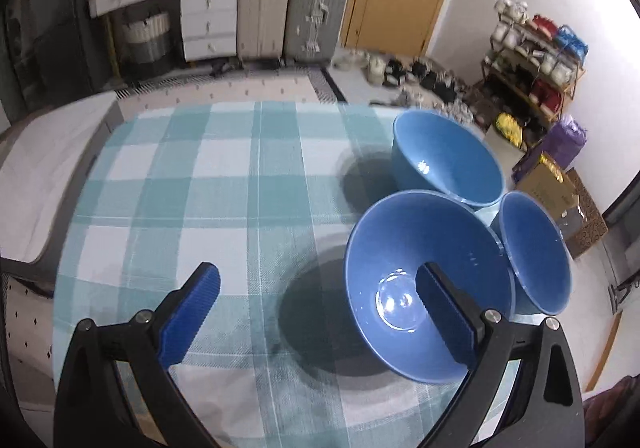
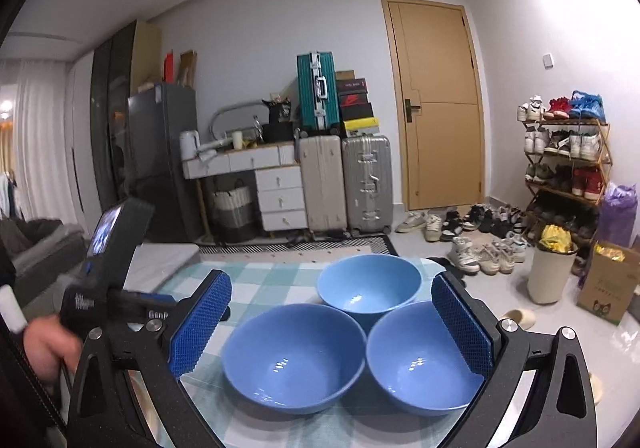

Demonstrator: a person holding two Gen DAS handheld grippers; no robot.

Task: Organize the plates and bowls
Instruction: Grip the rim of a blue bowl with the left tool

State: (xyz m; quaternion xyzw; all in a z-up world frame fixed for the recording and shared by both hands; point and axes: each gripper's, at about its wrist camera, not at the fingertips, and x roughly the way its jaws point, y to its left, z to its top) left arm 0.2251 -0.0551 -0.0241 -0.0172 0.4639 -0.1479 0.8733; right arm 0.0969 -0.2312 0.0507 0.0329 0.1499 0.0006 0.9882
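Bowls [image 2: 294, 358] | three, glossy blue, upright, empty | left tongs [image 1: 318, 312] apart | right tongs [image 2: 332, 322] apart

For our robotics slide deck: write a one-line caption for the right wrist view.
Open right gripper hovers before three empty blue bowls clustered on a checked tablecloth.

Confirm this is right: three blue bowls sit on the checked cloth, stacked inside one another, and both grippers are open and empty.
Not quite. The three bowls are not stacked: they sit side by side in a cluster on the cloth, as the right wrist view shows. The rest holds: the left gripper and the right gripper are open and empty.
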